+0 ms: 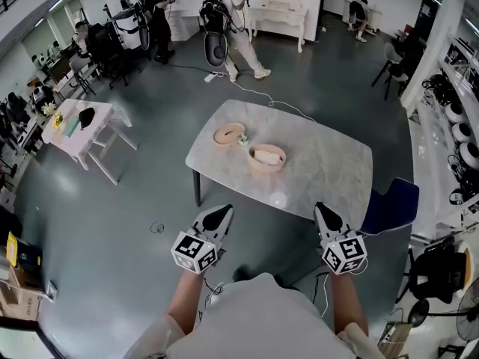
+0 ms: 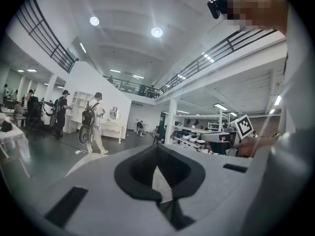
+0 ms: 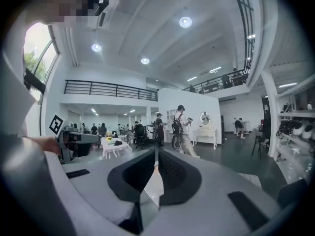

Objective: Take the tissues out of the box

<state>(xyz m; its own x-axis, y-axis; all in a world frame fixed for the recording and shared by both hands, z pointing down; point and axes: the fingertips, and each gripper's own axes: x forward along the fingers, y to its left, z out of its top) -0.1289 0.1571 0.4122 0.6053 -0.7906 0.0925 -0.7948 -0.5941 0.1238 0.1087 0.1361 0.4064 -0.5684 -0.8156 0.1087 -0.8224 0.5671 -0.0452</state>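
Observation:
A round beige tissue box (image 1: 266,158) with white tissue showing in its top stands near the middle of the marble table (image 1: 329,163). A second round beige piece (image 1: 229,134), like a lid or dish, lies just left of it, with a small greenish item at its edge. My left gripper (image 1: 221,214) (image 2: 157,149) and right gripper (image 1: 324,212) (image 3: 156,154) hover at the table's near edge, well short of the box. Both are shut and hold nothing. Both gripper views look level across the room and do not show the box.
A blue chair (image 1: 393,204) stands at the table's right near corner. A small white table (image 1: 78,129) is off to the left. People with backpacks (image 1: 224,21) walk at the far end, and a cable (image 1: 262,96) trails over the grey floor.

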